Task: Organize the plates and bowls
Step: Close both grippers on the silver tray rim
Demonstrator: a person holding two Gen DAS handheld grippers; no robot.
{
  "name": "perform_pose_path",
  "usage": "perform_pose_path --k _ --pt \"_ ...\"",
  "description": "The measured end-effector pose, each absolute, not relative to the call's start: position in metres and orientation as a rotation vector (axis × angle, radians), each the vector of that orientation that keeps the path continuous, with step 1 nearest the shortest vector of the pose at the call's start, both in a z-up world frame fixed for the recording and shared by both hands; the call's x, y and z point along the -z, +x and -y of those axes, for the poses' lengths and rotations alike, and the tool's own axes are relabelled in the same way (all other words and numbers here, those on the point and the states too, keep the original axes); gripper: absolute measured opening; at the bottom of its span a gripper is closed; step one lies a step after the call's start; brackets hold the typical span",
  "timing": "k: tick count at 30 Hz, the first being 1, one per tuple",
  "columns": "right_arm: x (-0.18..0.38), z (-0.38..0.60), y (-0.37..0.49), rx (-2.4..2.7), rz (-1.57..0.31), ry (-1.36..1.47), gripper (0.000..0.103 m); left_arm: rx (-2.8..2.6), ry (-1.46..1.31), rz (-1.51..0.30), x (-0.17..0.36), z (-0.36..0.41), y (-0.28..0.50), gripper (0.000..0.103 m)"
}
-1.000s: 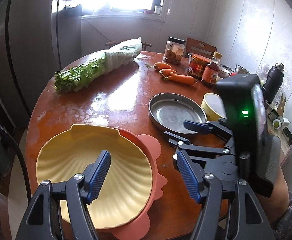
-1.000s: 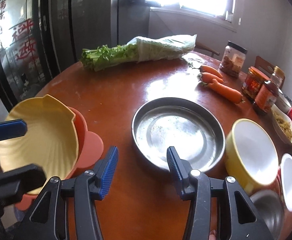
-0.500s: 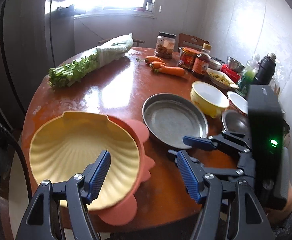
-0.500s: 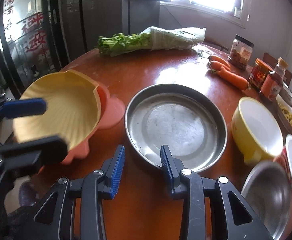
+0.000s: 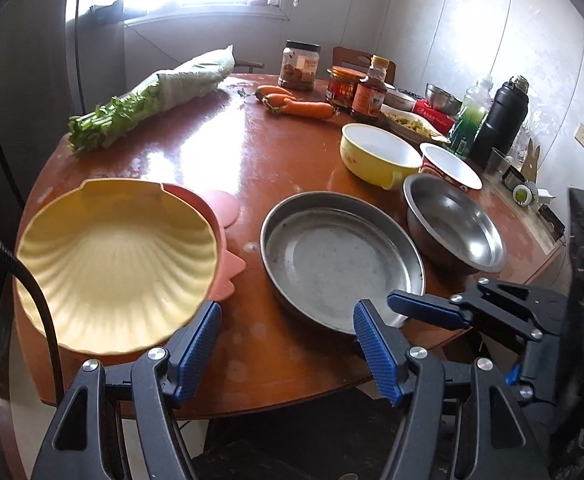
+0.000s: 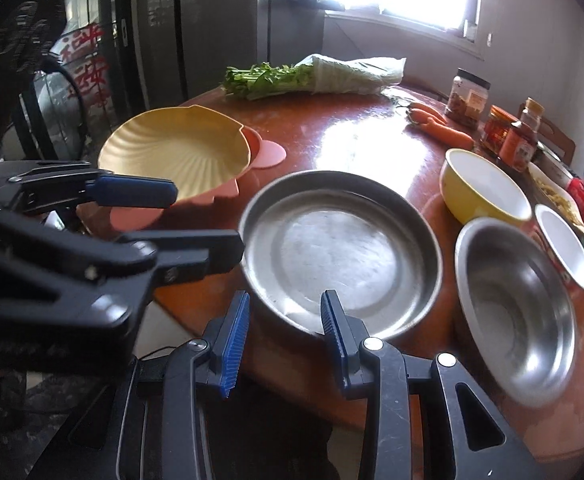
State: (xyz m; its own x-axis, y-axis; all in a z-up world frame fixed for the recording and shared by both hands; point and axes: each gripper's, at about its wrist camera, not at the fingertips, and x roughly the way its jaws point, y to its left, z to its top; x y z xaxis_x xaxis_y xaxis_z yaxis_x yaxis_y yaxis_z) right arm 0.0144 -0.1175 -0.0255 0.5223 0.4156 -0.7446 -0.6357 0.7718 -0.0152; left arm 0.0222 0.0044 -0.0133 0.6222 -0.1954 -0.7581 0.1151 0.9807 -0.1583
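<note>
The left hand-held gripper (image 5: 285, 346) hangs spread and empty over the near edge of the surface (image 5: 251, 152), between the yellow shell plate (image 5: 115, 264) and the steel pan (image 5: 340, 260). The shell plate sits in a pink plate (image 5: 227, 264). The right hand-held gripper (image 6: 283, 326) has just been narrowing; its jaws straddle the pan's near rim, seemingly without touching. A steel bowl (image 6: 516, 316) lies just right of the pan, a yellow bowl (image 6: 484, 192) behind.
</note>
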Motion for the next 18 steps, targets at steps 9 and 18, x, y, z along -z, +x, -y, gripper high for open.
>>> perform_pose_path --k 9,18 --pt "0.016 0.161 -0.006 -0.551 -0.770 -0.199 0.045 0.183 -0.123 -0.903 0.023 0.002 0.029 0.068" --pt "0.020 0.186 0.013 -0.487 -0.832 0.011 0.049 0.182 -0.141 -0.914 0.030 0.002 0.038 0.068"
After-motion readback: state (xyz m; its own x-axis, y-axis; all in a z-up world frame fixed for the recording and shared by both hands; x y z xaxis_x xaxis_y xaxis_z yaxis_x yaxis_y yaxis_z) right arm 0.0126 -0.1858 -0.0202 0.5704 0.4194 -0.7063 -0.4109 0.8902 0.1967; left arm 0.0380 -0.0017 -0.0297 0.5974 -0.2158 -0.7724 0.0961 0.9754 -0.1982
